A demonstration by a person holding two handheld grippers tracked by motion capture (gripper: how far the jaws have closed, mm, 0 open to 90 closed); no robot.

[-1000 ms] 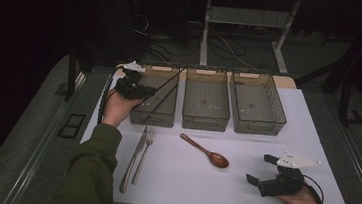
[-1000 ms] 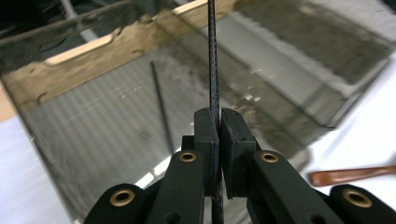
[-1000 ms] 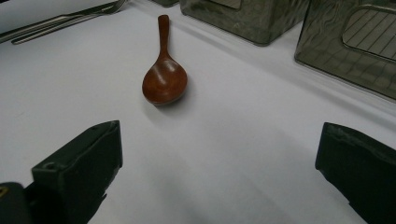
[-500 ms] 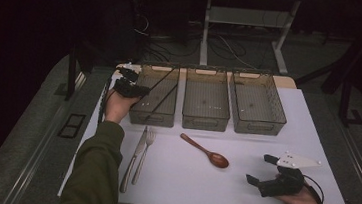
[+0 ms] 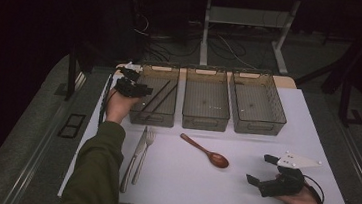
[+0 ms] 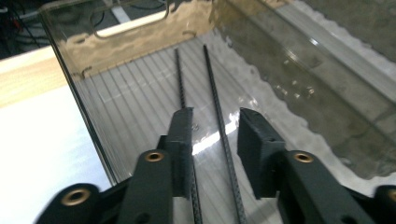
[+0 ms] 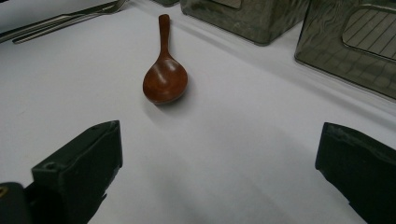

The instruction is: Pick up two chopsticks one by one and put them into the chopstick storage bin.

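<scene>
Chopsticks (image 6: 212,88), two thin black ones, lie side by side on the ribbed floor of the left bin (image 5: 155,115), running lengthwise toward its far wall.

Nearest the person, the right gripper (image 5: 268,171) rests on the white desk (image 5: 240,198) at its near right corner, its fingers (image 7: 81,161) spread wide with nothing between them. Just ahead of it a brown wooden spoon (image 5: 206,151) lies on the desk, bowl toward that gripper and handle pointing away to the left. Left of the spoon, a metal knife (image 5: 133,158) and fork (image 5: 143,156) lie parallel, just beside each other, near the person's left sleeve.

Farther off, three clear plastic bins stand in a row across the desk. The left gripper (image 5: 140,85) hangs over the left bin's near left corner, reaching inside. Its fingers (image 6: 182,140) have just been opening and are now released: in the left gripper view they stand apart above the chopsticks, one stick showing in the gap between them, the other passing under the left finger, neither pressed. The middle bin (image 5: 205,115) and the right bin (image 5: 257,122) hold nothing that can be made out; their ribbed floors show bare.
</scene>
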